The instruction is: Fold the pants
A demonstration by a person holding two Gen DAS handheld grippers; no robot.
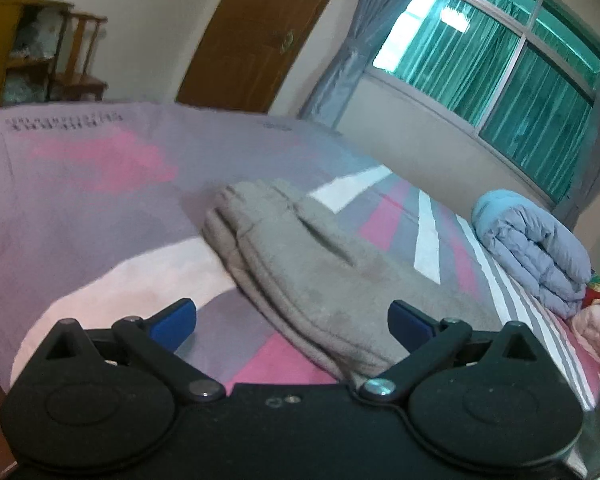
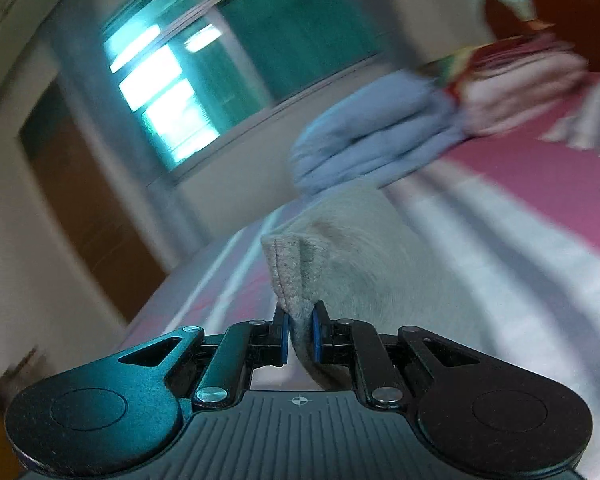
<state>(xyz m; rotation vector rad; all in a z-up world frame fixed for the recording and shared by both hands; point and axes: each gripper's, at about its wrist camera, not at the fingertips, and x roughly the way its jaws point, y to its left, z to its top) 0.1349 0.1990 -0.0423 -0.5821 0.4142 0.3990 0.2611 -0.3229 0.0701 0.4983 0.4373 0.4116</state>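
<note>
One pair of grey pants (image 1: 300, 256) lies folded lengthwise in stacked layers on a bed sheet (image 1: 80, 208) of pink, lilac and white stripes, running from the near edge of the bed toward its middle. The left claw (image 1: 292, 320) stands at its widest just above the near end of the garment, blue pads clear of the cloth on both sides and nothing held. The right claw (image 2: 299, 330) is clamped on a hemmed corner of the pants (image 2: 296, 272), which rises off the sheet in a blurred frame. Open sheet spreads wide to the left of the pants and beyond them to the far edge of the bed. To the right, one rolled light-blue quilt (image 1: 536, 248) sits by the wall side, well apart from the pants, with a pink and multicoloured bundle (image 1: 598, 312) touching it. Behind stand one brown door (image 1: 256, 32) and one green-curtained window (image 1: 496, 60).
</note>
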